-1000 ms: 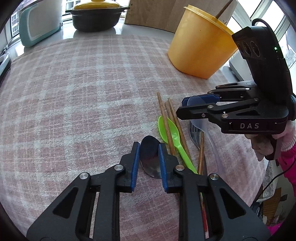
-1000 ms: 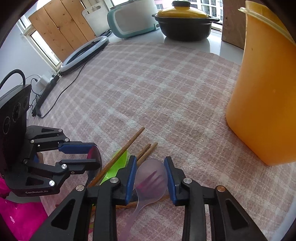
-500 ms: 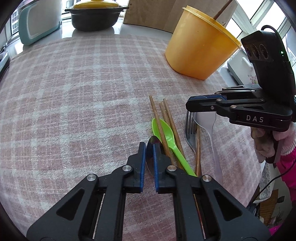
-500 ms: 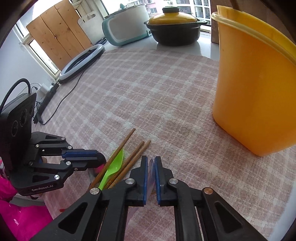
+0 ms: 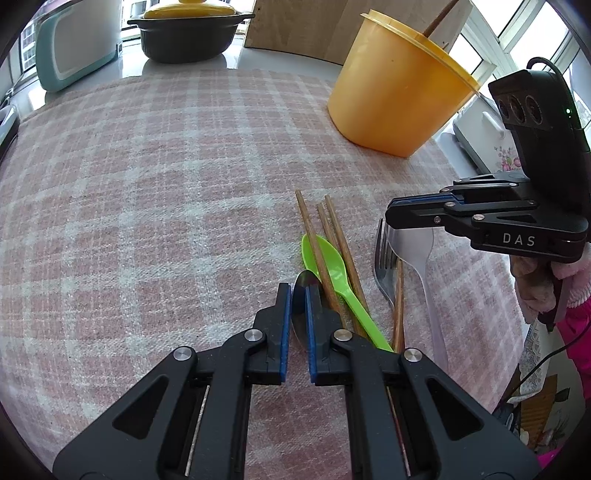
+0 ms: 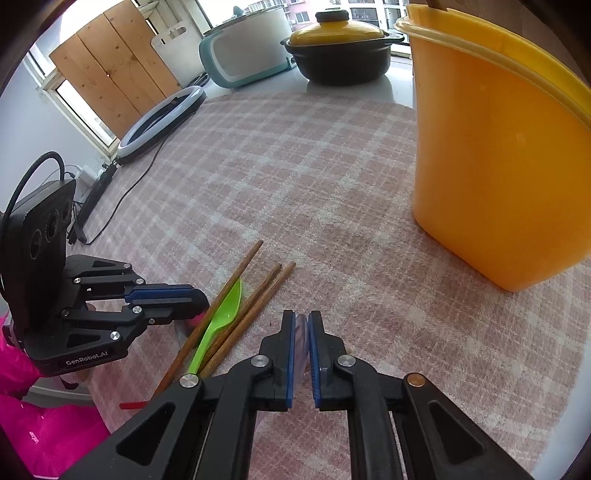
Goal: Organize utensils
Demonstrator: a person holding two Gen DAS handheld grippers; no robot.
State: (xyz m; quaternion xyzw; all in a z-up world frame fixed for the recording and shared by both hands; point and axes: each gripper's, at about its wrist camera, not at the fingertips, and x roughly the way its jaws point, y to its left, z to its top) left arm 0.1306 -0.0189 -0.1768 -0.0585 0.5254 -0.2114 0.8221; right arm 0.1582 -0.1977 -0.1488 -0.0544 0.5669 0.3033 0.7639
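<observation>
My left gripper (image 5: 298, 295) is shut on the bowl of a metal spoon (image 5: 301, 291), low over the checked cloth. My right gripper (image 6: 302, 325) is shut on the bowl of a clear plastic spoon (image 6: 301, 338), whose handle (image 5: 430, 291) hangs down in the left wrist view. Between them lie a green plastic spoon (image 5: 332, 269), several wooden chopsticks (image 5: 314, 240) and a metal fork (image 5: 382, 266). An orange tub (image 5: 391, 99) with a chopstick in it stands at the back right; it also shows close on the right in the right wrist view (image 6: 495, 162).
A black pot with a yellow lid (image 5: 188, 33) and a teal-and-white appliance (image 5: 74, 44) stand at the table's far edge. A ring light (image 6: 162, 122) and cables lie at the far left in the right wrist view. The table's right edge is near my right gripper.
Both grippers have closed, the left on the metal spoon and the right on the clear spoon. Both spoons have been lifted a little, and the right gripper has moved toward the orange tub.
</observation>
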